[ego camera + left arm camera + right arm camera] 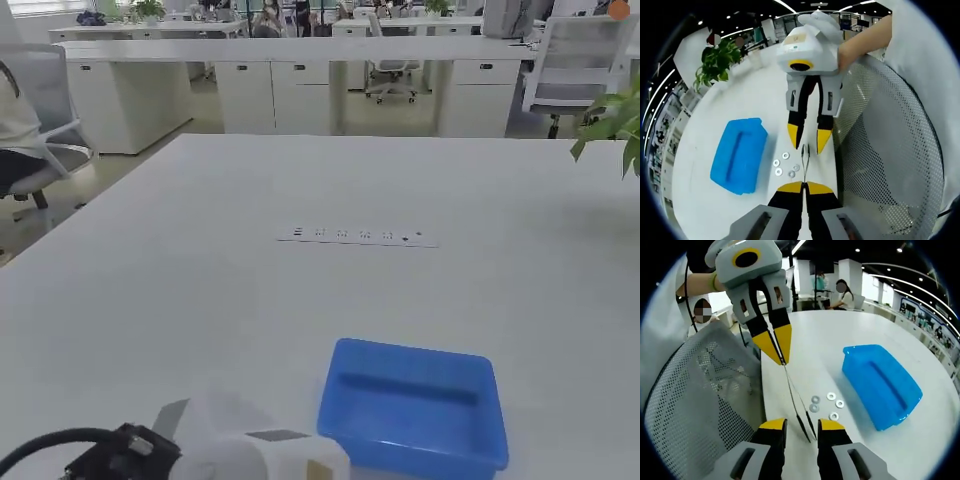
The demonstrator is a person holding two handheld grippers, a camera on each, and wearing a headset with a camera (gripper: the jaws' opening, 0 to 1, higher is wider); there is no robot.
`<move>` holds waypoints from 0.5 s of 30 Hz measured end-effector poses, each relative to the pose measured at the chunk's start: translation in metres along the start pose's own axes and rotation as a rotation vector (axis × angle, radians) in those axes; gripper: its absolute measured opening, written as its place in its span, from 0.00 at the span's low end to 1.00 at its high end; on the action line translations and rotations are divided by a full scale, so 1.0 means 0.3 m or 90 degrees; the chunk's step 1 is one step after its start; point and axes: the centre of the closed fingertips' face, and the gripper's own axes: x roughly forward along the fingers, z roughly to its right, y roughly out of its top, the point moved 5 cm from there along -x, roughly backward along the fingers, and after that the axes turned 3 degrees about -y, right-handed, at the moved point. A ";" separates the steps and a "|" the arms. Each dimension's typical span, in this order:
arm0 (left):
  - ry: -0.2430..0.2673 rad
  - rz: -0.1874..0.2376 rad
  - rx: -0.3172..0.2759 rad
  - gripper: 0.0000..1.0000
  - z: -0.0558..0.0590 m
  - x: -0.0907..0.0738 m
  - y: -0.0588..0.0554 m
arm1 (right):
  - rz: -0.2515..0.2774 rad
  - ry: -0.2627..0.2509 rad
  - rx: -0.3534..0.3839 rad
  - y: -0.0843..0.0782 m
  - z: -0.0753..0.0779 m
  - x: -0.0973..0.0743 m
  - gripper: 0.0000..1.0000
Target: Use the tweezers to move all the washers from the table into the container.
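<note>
Head view: a gripper (250,450) is blurry & cut off by the bottom edge; can't tell which one. Left gripper view: back end of the tweezers (805,159) is hidden btwn the left gripper's (804,186) closed jaws. Can't tell if the tips touch the tabletop (757,92).

The washers (785,155) are in a loose cluster on the table (765,100) right by its near edge. The container (738,155) is just beside them on the inboard side and the tweezers (805,159) run along the edge side. A mesh chair (885,150) sits just off that edge, and a plant (715,60) is well past the container.
</note>
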 end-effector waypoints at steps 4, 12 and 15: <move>0.004 0.016 0.006 0.00 0.000 -0.019 0.036 | 0.005 0.016 -0.017 0.018 -0.016 0.016 0.19; -0.002 0.016 0.025 0.00 -0.004 -0.038 0.068 | 0.008 0.023 -0.029 0.034 -0.012 0.029 0.15; -0.004 0.016 0.027 0.00 -0.006 -0.043 0.072 | 0.008 0.027 -0.031 0.035 -0.001 0.034 0.11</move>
